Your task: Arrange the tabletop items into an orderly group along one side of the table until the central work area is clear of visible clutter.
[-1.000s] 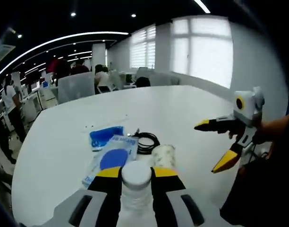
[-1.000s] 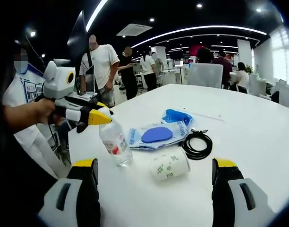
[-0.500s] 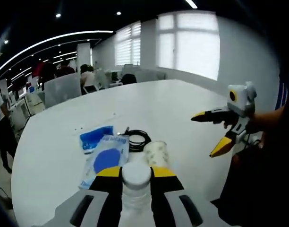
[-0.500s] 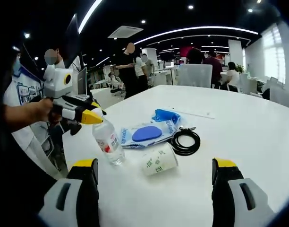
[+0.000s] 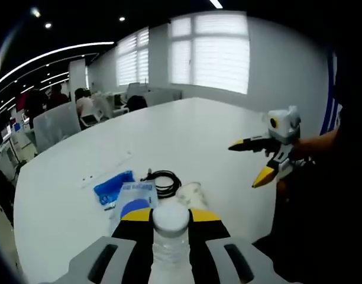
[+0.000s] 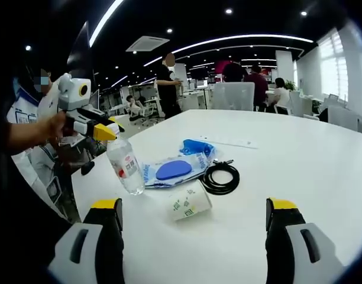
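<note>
Nearest, the left gripper (image 5: 171,218) has its fingers pinching a clear bottle (image 6: 125,167) by the neck, upright at the white bench (image 6: 299,160) edge. Beyond lie a tipped paper cup (image 6: 188,202), blue packets (image 6: 181,165) and a coiled black cable (image 6: 219,177). The right gripper (image 6: 193,214) hangs with fingers spread wide.

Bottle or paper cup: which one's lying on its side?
The paper cup, tipped over beside the black cable. The bottle stands upright, gripped at its cap by the left gripper.
</note>
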Available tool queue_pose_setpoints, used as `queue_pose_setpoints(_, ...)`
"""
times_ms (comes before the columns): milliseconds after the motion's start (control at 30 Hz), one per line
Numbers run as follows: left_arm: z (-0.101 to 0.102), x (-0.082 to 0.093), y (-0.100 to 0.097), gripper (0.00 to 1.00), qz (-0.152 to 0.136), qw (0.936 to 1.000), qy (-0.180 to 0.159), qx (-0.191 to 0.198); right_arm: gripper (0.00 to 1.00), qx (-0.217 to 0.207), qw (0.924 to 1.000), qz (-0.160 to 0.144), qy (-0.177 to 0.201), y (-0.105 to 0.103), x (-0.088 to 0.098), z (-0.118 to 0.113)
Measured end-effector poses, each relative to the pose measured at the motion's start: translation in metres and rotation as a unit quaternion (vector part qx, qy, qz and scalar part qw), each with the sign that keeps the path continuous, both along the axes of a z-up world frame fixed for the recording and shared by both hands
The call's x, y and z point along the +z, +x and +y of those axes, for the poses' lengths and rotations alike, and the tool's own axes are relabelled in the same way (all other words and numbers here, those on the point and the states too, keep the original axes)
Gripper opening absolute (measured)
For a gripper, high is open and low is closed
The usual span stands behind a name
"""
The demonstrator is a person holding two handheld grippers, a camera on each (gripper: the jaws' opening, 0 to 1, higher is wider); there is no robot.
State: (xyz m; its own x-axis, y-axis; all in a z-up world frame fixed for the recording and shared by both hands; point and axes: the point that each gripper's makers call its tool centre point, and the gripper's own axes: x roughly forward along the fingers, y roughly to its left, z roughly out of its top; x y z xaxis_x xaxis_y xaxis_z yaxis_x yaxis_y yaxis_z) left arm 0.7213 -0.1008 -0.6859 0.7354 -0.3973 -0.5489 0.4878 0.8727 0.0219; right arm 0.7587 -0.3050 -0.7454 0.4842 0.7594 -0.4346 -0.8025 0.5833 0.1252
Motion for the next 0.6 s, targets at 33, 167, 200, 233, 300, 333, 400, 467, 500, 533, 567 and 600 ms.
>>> queue_pose_setpoints(33, 0.003, 0.003, 0.002, 0.17, -0.002, 1.0, 0.0, -0.003, 0.97, -0.003, 1.0, 0.0, 0.0, 0.001, 0.0, -0.001)
queue_pose_setpoints(167, 0.019, 0.015, 0.011, 0.17, -0.008, 0.9999, -0.009, -0.009, 0.97, -0.014, 0.9999, 0.0, 0.0, 0.005, 0.0, -0.005)
queue_pose_setpoints(200, 0.022, 0.017, 0.014, 0.17, -0.01, 0.9998, -0.011, -0.01, 0.97, -0.017, 0.9999, 0.0, 0.0, 0.005, 0.0, -0.006)
queue_pose_setpoints(233, 0.026, 0.02, 0.017, 0.17, -0.013, 0.9998, -0.01, -0.014, 0.97, -0.019, 0.9998, -0.001, 0.0, 0.006, 0.0, -0.007)
queue_pose_setpoints(300, 0.032, 0.024, 0.022, 0.17, -0.015, 0.9997, -0.008, -0.018, 0.97, -0.023, 0.9997, -0.001, -0.002, 0.008, 0.0, -0.008)
queue_pose_setpoints(333, 0.035, 0.025, 0.024, 0.17, -0.015, 0.9997, -0.007, -0.019, 0.97, -0.024, 0.9997, -0.002, -0.002, 0.008, 0.001, -0.009)
queue_pose_setpoints(400, 0.041, 0.026, 0.029, 0.17, -0.016, 0.9996, -0.002, -0.023, 0.97, -0.028, 0.9996, -0.002, -0.002, 0.009, 0.001, -0.01)
queue_pose_setpoints(467, 0.049, 0.026, 0.034, 0.17, -0.017, 0.9995, 0.0, -0.027, 0.97, -0.032, 0.9995, -0.002, -0.002, 0.01, 0.001, -0.01)
queue_pose_setpoints(500, 0.053, 0.026, 0.037, 0.17, -0.017, 0.9995, 0.001, -0.027, 0.97, -0.033, 0.9995, -0.001, -0.003, 0.011, 0.001, -0.011)
queue_pose_setpoints(533, 0.058, 0.027, 0.04, 0.17, -0.017, 0.9995, -0.001, -0.026, 0.97, -0.033, 0.9994, 0.0, -0.004, 0.011, 0.0, -0.011)
queue_pose_setpoints(567, 0.061, 0.027, 0.042, 0.17, -0.018, 0.9995, -0.002, -0.026, 0.97, -0.033, 0.9994, 0.0, -0.005, 0.011, 0.0, -0.011)
queue_pose_setpoints(600, 0.064, 0.027, 0.044, 0.17, -0.018, 0.9995, -0.004, -0.026, 0.97, -0.034, 0.9994, 0.0, -0.006, 0.011, 0.0, -0.011)
